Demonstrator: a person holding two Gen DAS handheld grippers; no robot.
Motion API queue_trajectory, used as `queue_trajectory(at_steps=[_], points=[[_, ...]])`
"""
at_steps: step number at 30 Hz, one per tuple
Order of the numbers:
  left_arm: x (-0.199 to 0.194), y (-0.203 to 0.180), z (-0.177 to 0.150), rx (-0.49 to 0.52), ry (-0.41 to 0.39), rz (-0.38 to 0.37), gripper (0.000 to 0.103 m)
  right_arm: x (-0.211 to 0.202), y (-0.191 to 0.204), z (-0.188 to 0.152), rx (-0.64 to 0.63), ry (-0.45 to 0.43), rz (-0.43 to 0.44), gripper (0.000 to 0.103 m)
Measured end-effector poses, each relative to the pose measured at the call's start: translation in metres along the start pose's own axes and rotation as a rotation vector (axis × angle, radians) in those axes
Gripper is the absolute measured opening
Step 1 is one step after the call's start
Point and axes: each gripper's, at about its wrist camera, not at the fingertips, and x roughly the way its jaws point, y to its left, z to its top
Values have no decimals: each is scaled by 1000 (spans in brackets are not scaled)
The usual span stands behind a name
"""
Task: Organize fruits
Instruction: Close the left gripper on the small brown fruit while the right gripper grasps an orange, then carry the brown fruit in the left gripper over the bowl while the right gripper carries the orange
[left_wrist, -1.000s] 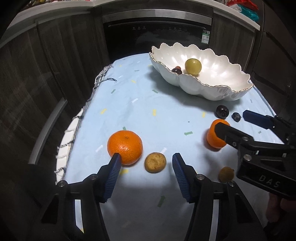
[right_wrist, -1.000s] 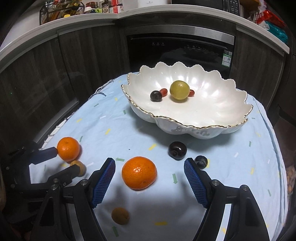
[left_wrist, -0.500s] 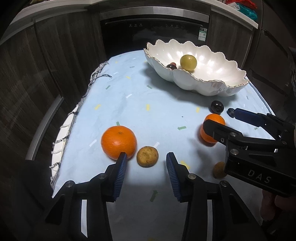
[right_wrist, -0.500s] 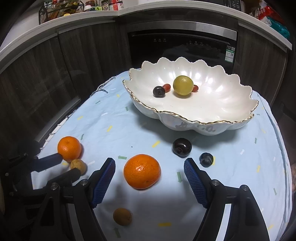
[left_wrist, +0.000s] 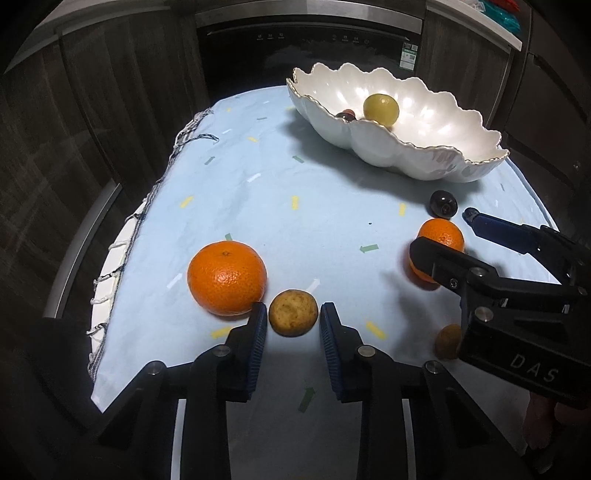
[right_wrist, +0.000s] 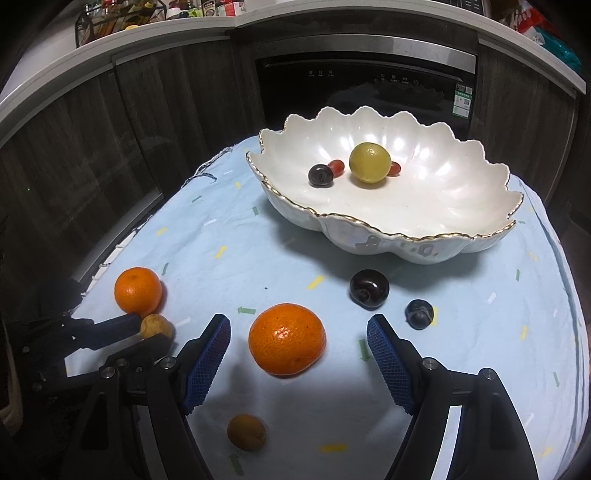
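The left tool (left_wrist: 293, 319) has just been closing on a small tan, rough-skinned fruit (left_wrist: 293, 313), perhaps a longan. The blue pads flank the fruit, the left-hand one about touching it, with a sliver of cloth showing at the other; the fruit rests on the table, not lifted. Touching the outer face of that tool's left-hand finger sits a large mandarin (left_wrist: 226, 277).

The right tool (right_wrist: 299, 349) stands with its jaws wide apart and holding nothing, a second mandarin (right_wrist: 287, 344) lying between its fingers and clear of both pads. Below it, nearer that camera, lies another small tan fruit (right_wrist: 246, 431). Just ahead and to the right are a dark cherry (right_wrist: 369, 288) and a blueberry (right_wrist: 419, 314), both loose on the pale blue tablecloth (right_wrist: 229, 236).

Farther ahead of both tools, the white scalloped bowl with a gold rim (right_wrist: 436, 236) already holds a yellow-green round fruit (right_wrist: 369, 163), a dark cherry (right_wrist: 320, 175) and two small red fruits (right_wrist: 337, 167).

By this count, four pieces are in the bowl and six wait on the table: two mandarins, two tan fruits, a cherry and a blueberry. The job looks under halfway done, with the next two pieces lined up but neither yet raised.
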Motion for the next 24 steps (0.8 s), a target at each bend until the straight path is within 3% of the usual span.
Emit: queue_trajectory(at_steps=[4,14,24], points=[[3,0,2,-1,-3,2,29,6,0,-1,2,16,1,74],[4,2,4,-10,-9,-4,28,17,4,-3,-8,55,31,46],[-4,-1,6,2,-42,-1,27,8,-4,-1,24,39,25,45]])
